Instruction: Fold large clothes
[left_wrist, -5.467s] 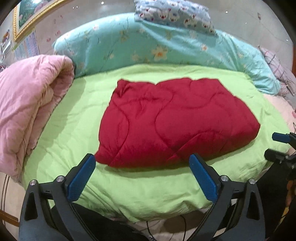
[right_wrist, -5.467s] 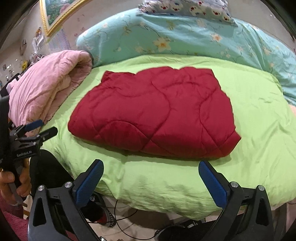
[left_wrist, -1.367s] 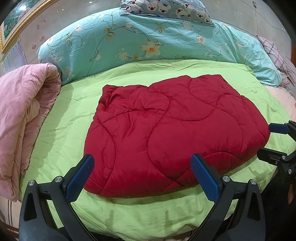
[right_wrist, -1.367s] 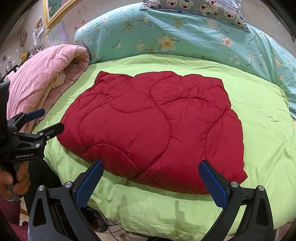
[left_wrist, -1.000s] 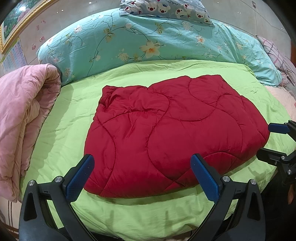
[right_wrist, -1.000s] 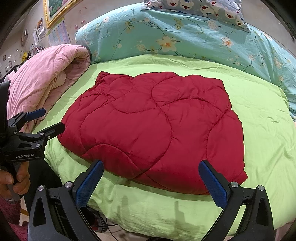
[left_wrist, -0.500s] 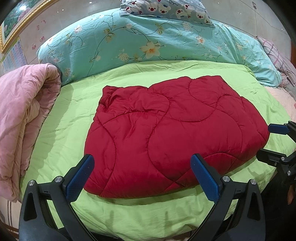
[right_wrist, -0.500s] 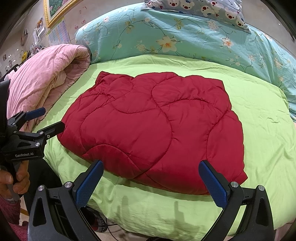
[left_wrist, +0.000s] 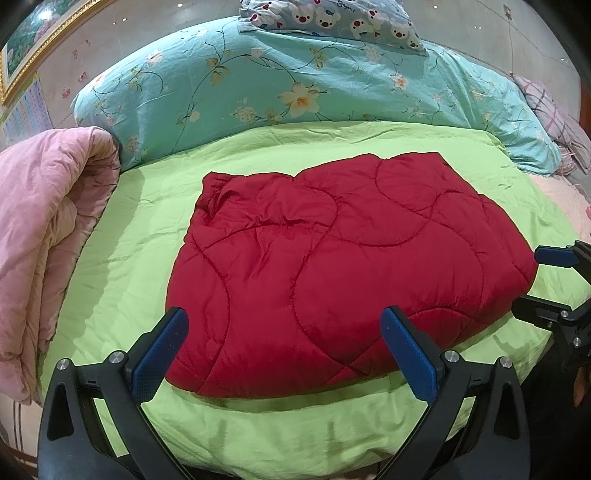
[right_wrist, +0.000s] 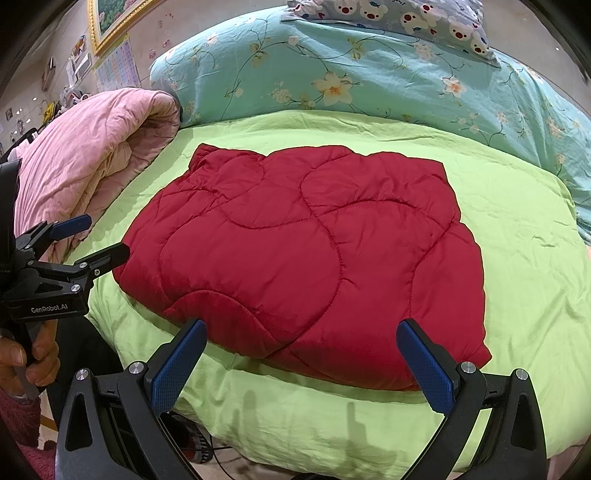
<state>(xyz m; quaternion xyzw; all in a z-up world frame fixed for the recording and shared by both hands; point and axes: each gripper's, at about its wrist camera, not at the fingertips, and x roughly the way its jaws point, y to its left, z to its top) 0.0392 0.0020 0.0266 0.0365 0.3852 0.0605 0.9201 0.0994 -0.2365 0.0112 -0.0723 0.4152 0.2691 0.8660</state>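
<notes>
A red quilted garment (left_wrist: 343, 266) lies folded into a thick rectangle on the lime-green bed sheet (left_wrist: 129, 251); it also shows in the right wrist view (right_wrist: 306, 258). My left gripper (left_wrist: 284, 343) is open and empty, hovering just short of the garment's near edge. My right gripper (right_wrist: 301, 354) is open and empty, near the garment's near right edge. The left gripper (right_wrist: 88, 240) shows at the left of the right wrist view, open beside the garment's left corner. The right gripper (left_wrist: 543, 280) shows at the right edge of the left wrist view, open.
A rolled pink quilt (left_wrist: 40, 229) lies along the bed's left side. A turquoise floral duvet (left_wrist: 295, 85) with a bear-print pillow (left_wrist: 332, 18) on top sits at the back. The bed's front edge (right_wrist: 332, 435) drops to the floor with cables below.
Over five seconds both grippers have come closer to the garment. In the last second almost nothing has moved.
</notes>
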